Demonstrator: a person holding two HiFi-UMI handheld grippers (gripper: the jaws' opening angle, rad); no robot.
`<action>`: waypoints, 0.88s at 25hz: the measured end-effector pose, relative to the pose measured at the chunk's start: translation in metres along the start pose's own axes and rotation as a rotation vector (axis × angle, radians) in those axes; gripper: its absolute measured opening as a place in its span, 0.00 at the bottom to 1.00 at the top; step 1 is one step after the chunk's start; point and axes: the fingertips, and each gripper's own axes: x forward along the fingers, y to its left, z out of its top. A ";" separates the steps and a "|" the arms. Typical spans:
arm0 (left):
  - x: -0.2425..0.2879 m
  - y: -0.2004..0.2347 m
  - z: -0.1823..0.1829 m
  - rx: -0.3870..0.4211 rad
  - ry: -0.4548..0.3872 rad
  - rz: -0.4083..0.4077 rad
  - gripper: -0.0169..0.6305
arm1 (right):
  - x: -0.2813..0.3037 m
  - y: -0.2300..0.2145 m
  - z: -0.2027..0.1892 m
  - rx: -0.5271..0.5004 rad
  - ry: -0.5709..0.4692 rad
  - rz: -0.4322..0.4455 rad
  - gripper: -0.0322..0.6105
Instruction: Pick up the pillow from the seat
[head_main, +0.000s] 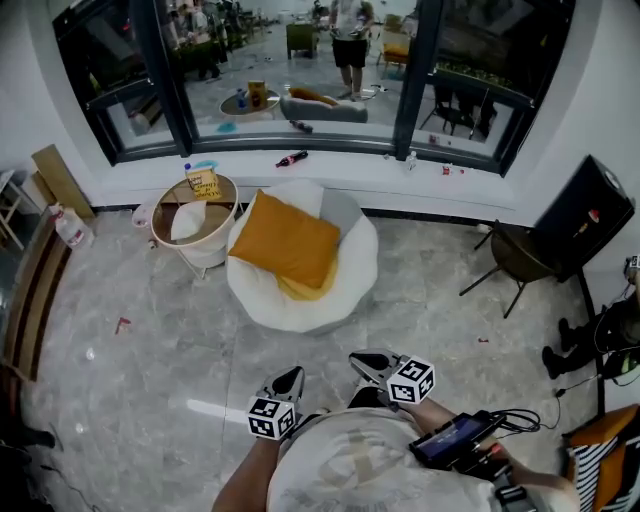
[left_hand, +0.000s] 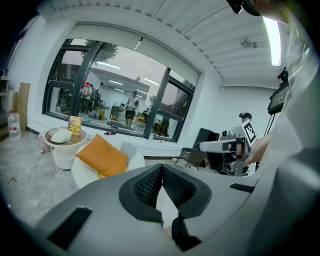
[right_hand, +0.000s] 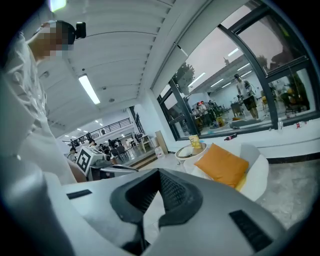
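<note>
Marble floor, window wall. Head view: orange pillow (head_main: 285, 240) propped on white round seat (head_main: 350, 285), well apart from left gripper (head_main: 292, 374) and right gripper (head_main: 366, 360). Left gripper view: jaws together, empty. Right gripper view: jaws together, nothing held. Pillow probably soft and light; pinch a corner. Yellow box (head_main: 203, 183): print unreadable.

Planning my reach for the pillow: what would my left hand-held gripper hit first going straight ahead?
Nothing close. The left hand-held gripper, shut and tilted slightly down, aims over bare floor toward the white seat's front edge. Probably floor first, then the seat, though depth is unclear.
</note>
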 end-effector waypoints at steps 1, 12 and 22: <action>-0.001 0.001 0.001 -0.001 -0.003 0.003 0.04 | 0.001 -0.001 0.000 0.001 0.000 -0.001 0.07; -0.020 0.025 -0.005 -0.041 -0.017 0.048 0.04 | 0.031 0.003 0.006 -0.017 0.031 0.019 0.07; -0.011 0.028 -0.011 -0.052 0.011 0.020 0.04 | 0.041 0.001 -0.002 -0.050 0.098 -0.007 0.07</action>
